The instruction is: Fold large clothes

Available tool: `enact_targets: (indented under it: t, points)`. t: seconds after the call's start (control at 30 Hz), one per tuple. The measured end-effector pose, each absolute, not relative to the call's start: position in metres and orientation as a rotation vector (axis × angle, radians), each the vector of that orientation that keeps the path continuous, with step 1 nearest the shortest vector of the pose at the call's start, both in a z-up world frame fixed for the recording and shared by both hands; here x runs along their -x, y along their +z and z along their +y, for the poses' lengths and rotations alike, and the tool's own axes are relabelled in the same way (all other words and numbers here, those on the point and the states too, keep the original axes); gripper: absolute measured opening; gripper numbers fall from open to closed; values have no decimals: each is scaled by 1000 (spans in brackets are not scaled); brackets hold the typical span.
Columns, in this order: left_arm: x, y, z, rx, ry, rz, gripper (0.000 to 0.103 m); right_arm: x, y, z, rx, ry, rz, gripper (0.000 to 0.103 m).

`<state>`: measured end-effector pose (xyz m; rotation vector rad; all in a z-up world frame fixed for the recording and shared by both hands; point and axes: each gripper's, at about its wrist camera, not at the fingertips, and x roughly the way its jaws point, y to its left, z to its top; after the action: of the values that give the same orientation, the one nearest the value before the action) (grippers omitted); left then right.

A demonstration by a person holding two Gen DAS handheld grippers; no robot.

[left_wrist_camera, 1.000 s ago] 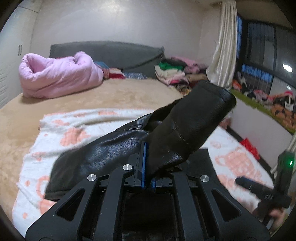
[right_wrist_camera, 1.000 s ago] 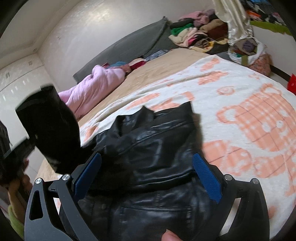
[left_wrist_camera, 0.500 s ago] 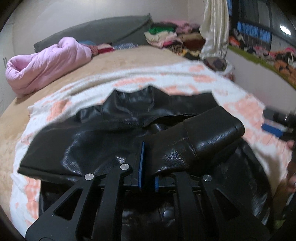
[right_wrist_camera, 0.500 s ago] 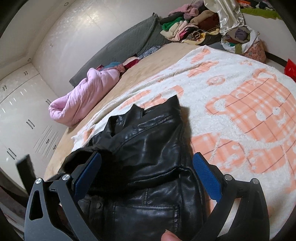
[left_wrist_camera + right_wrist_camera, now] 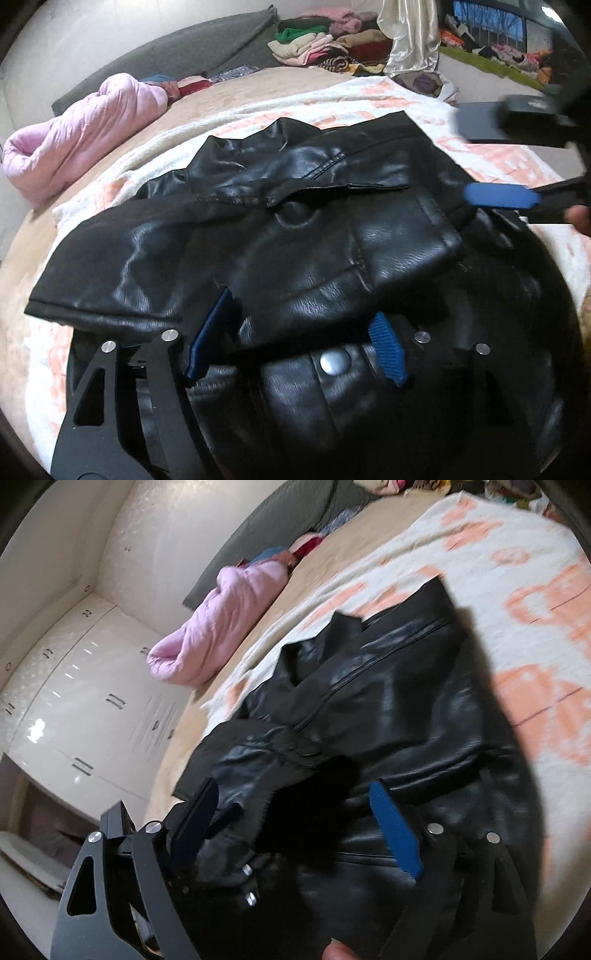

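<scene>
Left tongs (image 5: 295, 343), spread wide and empty, hover nearest the folded sleeve (image 5: 332, 258), lying crosswise on the black leather jacket (image 5: 406, 709); right tongs (image 5: 295, 830) gape too.

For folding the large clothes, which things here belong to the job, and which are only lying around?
Belongs to the job:
- black leather jacket
- left gripper, open
- right gripper, open
- patterned blanket beneath the jacket

Only lying around:
- pink quilt
- grey cushion
- clothes pile
- curtain

Black leather jacket (image 5: 295, 236), collar up, sleeve folded across its front, flat on patterned blanket (image 5: 369, 96).
</scene>
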<state>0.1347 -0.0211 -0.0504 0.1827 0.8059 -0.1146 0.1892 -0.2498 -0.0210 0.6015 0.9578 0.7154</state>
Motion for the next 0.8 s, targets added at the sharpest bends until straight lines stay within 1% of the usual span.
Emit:
enact_targets:
  t: [0.07, 0.1, 0.27, 0.3, 0.33, 0.37, 0.43, 0.53, 0.67, 0.8]
  points:
    - [-129, -47, -18, -151, -136, 803, 72, -195, -24, -238, -612, 738, 992, 81]
    - [-127, -46, -17, -140, -146, 803, 73, -198, -26, -234, -612, 735, 1004, 76]
    - [-112, -33, -1, -92, -163, 780, 75, -211, -35, -212, -570, 704, 1041, 62]
    - [-109, -29, 5, -69, -162, 772, 77, -213, -36, -208, -560, 697, 1042, 41]
    - [-107, -24, 12, -49, -156, 762, 78, -214, -36, -204, -546, 701, 1037, 14]
    - [-104, -19, 21, -30, -140, 748, 78, -215, -34, -200, -520, 700, 1026, 9]
    - [-101, -9, 42, 9, -98, 726, 79, -214, -25, -197, -467, 701, 980, 6]
    - [-101, 5, 83, 99, 1, 707, 82, -215, -2, -192, -382, 719, 896, 3]
    - [-99, 17, 137, 229, 123, 686, 82, -219, 48, -189, -248, 753, 759, 3]
    - [-103, 28, 164, 289, 182, 670, 82, -220, 89, -197, -158, 780, 635, 3]
